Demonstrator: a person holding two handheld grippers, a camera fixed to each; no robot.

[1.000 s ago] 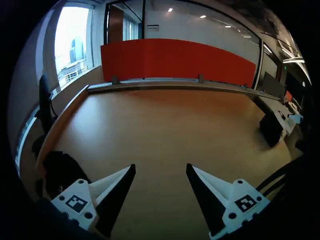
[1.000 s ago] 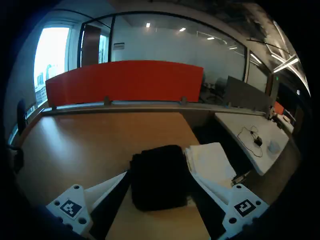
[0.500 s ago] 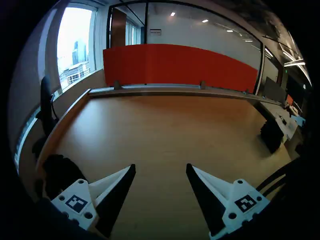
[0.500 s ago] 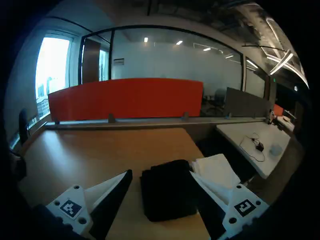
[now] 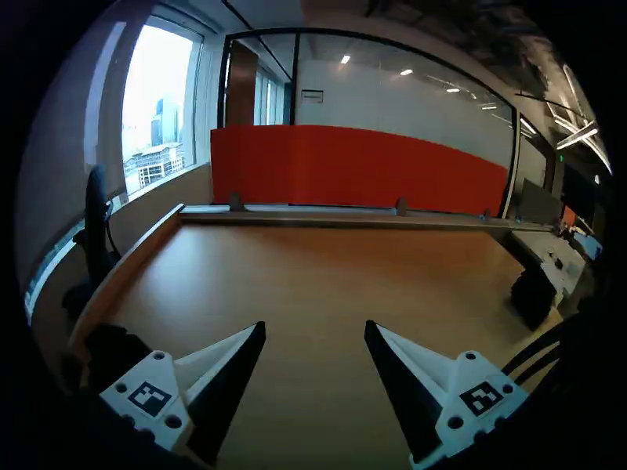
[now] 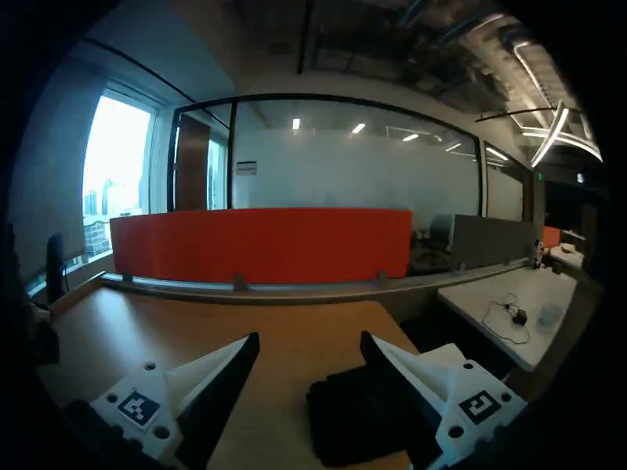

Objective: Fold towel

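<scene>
Ok so I'm checking both feeds rn. The left gripper [image 5: 313,324] is hanging over the wooden desk [image 5: 313,266] w/ its fingers spread wide and nothing between them, just bare wood. Off at the right edge of that desk I'm seeing a dark lump [image 5: 533,296], too small to tell what it is tbh.

The right gripper [image 6: 309,337] is also gaping wide and isn't gripping anything. The black towel [image 6: 356,415] is lying flat on the desk near its right edge, low in the right gripper view. It's sitting between the two fingers but closer to the right-hand one, which is covering part of it. I can't tell if that finger is touching it or floating above it. The towel is looking already folded: a thick, squarish, pitch-black pad w/ layered edges showing along its left side. No pattern I can make out bc it's so dark.

Bg: a red divider [image 6: 262,244] is running along the back of the desk, a window [image 6: 117,184] is glowing on the left, and a white desk [image 6: 470,305] w/ a cable [image 6: 515,316] on it is standing off to the right.
</scene>
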